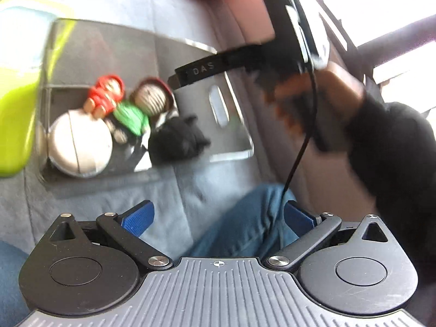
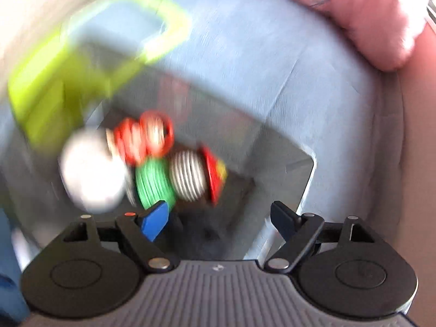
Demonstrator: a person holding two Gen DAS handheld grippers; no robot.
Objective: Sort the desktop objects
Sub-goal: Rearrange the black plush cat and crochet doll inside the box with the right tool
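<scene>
A clear tray (image 1: 231,125) lies on a blue cloth and holds a white round case (image 1: 80,143), a red doll (image 1: 105,95), a green doll with a striped head (image 1: 141,109) and a black pouch (image 1: 177,141). My left gripper (image 1: 218,218) is open and empty, back from the tray. The right gripper's black body (image 1: 286,27) hangs over the tray's right side. In the blurred right wrist view my right gripper (image 2: 220,218) is open and empty just above the tray (image 2: 308,179), near the green doll (image 2: 154,182), red doll (image 2: 141,139) and white case (image 2: 92,169).
A lime-green bin (image 1: 16,103) stands left of the tray and also shows in the right wrist view (image 2: 54,90). A pink cushion (image 2: 376,13) lies at the back. The person's jeans (image 1: 245,226) are in front. A black cable (image 1: 302,141) hangs from the right gripper.
</scene>
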